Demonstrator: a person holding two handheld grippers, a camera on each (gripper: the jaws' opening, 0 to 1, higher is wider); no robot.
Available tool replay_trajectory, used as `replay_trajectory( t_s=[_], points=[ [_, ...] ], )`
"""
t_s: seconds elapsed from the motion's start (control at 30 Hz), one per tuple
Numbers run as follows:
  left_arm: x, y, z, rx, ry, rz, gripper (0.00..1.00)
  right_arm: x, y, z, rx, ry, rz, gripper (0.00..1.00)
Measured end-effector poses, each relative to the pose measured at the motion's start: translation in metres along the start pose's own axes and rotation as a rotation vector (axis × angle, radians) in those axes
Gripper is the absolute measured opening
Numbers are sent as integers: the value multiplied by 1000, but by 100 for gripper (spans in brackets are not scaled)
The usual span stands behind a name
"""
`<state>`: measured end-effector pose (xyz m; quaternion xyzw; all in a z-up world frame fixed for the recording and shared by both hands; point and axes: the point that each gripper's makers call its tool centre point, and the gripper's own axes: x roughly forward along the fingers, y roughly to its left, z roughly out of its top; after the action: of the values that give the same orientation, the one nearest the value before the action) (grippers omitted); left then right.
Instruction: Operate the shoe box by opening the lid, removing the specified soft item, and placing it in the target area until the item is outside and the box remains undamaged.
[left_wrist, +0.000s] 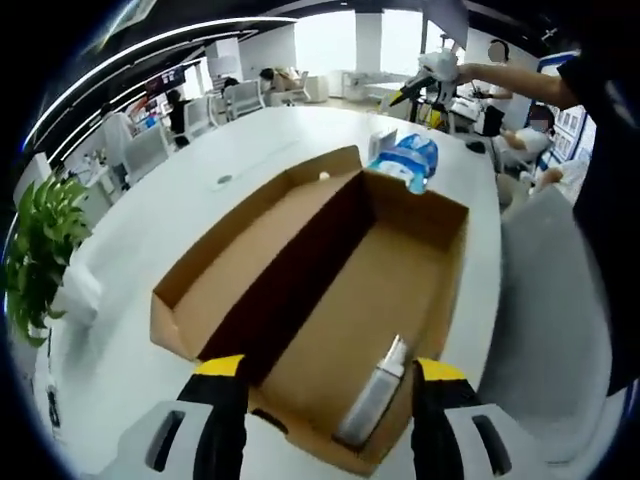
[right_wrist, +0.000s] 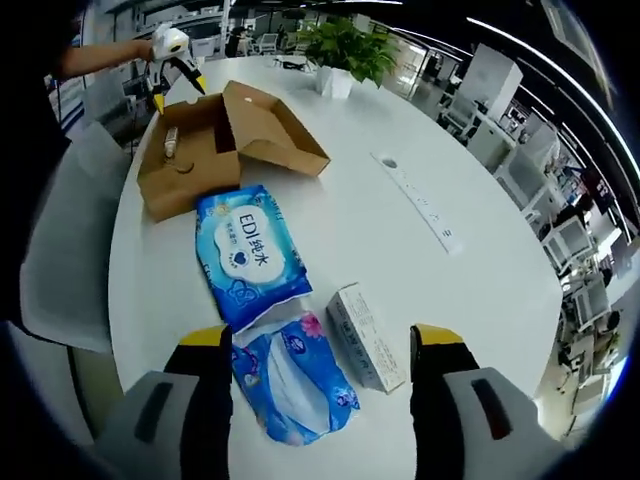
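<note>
While hovering above the open cardboard shoe box at the centre of the left gripper view, left gripper with yellow-tipped black jaws spread apart at the bottom edge, clamped on nothing. Brown box on a long white table, lid folded back to the left. Inside, lying against the lower right wall, one slim silver-grey bottle with a pale cap. Just past the far end of the box, upper centre of the frame, blue soft packs resting on the table beside a small white box. Green potted plant at the left edge; office chairs and seated people in the distance.

From the right gripper view, right gripper with jaws likewise wide apart at the bottom of the frame, grasping nothing. Between and just above them, a blue floral soft pack on the table, touching a larger blue wet-wipe pack with a white label reading "EDI" followed by Chinese characters. Right of the floral pack, a small white carton, print too small to read. Upper left of the frame, the shoe box with lid open and the bottle inside, the other gripper held by a person's arm above it. Long white strip flat on the table at right centre; potted plant at top.
</note>
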<state>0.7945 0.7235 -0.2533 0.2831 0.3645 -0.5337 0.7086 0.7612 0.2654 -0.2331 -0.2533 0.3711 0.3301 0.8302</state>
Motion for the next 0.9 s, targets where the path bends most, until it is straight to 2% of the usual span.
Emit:
replay_trajectory(
  t_s=[0.13, 0.37, 0.47, 0.8, 0.9],
  points=[
    [5, 5, -6, 38, 48, -37, 66, -6, 12, 7, 34, -37, -15, 75],
    [15, 0, -12, 92, 132, -95, 66, -19, 37, 20, 92, -109, -43, 81],
    [20, -3, -17, 137, 186, -126, 66, -23, 47, 21, 99, -114, -57, 84],
    [33, -9, -25, 231, 289, -220, 66, -39, 69, 23, 165, -156, -97, 95],
    [37, -11, -28, 254, 317, -246, 66, -44, 76, 22, 175, -156, -110, 96]
  ],
)
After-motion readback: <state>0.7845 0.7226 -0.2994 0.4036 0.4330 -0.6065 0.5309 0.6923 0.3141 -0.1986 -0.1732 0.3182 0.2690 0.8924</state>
